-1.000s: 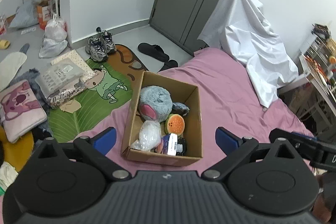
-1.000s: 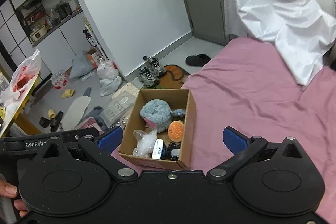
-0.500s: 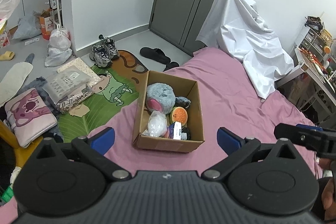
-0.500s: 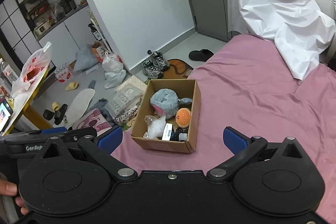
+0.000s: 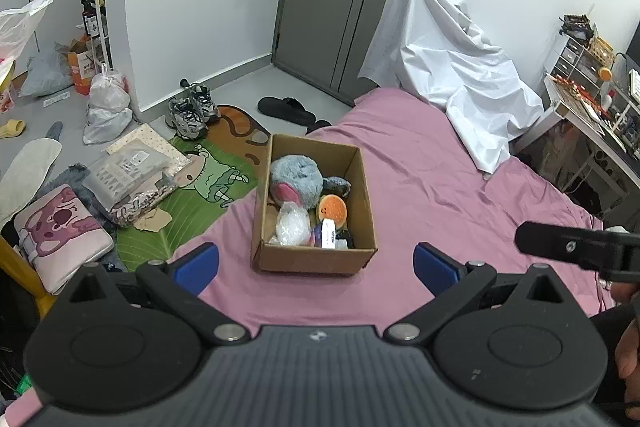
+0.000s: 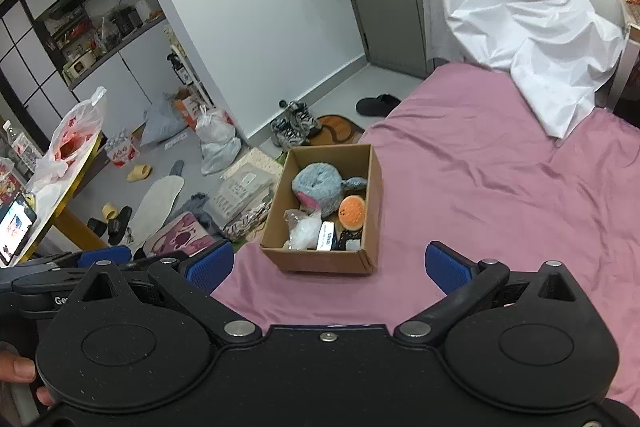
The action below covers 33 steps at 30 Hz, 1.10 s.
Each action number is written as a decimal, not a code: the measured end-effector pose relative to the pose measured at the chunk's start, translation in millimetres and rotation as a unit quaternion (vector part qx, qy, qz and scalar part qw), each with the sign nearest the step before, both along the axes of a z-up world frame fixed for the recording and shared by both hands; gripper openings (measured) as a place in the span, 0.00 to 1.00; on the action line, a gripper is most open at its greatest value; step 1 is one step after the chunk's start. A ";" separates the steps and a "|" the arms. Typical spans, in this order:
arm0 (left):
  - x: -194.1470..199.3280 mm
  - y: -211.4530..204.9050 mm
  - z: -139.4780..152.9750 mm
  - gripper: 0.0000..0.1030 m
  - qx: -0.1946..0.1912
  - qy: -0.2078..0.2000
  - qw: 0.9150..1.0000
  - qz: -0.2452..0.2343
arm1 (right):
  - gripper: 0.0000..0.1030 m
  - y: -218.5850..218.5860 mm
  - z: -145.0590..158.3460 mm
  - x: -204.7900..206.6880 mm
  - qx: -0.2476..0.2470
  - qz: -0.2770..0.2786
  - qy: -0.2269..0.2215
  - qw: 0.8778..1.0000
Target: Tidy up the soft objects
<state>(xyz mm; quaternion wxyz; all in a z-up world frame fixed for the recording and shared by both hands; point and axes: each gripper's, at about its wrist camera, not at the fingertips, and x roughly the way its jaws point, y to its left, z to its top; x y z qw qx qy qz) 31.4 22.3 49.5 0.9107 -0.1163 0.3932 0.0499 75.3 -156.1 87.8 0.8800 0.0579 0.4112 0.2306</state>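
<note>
A cardboard box (image 5: 314,259) stands on the pink bed near its left edge; it also shows in the right wrist view (image 6: 320,261). In it lie a grey plush toy (image 5: 296,179) (image 6: 318,183), an orange round plush (image 5: 331,209) (image 6: 352,211), a clear plastic bag (image 5: 294,223) (image 6: 304,233) and small dark items. My left gripper (image 5: 316,265) is open and empty, held back from the box. My right gripper (image 6: 330,265) is open and empty, also short of the box.
The pink bedsheet (image 5: 432,179) spreads to the right. A white sheet (image 5: 452,67) drapes over something at the bed's far end. The floor on the left holds shoes (image 5: 192,109), bags, a green mat (image 5: 192,187) and a pink cushion (image 5: 60,227). A desk (image 5: 588,107) stands at right.
Both grippers have drawn back and up from the box, so it looks smaller and farther. The box contents have not moved. Both stay open.
</note>
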 end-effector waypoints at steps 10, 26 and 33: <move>-8.1 -7.7 4.8 1.00 0.004 -0.003 1.000 -0.003 | 1.00 0.0 5.7 -11.1 0.010 0.012 -0.007 1.000; -11.1 -1.3 10.9 1.00 -0.001 -0.006 1.000 0.010 | 1.00 2.7 6.3 -13.6 0.006 0.016 -0.006 1.000; -10.6 0.5 11.1 1.00 0.000 -0.006 1.000 0.008 | 1.00 3.6 3.5 -10.6 0.005 0.015 -0.001 1.000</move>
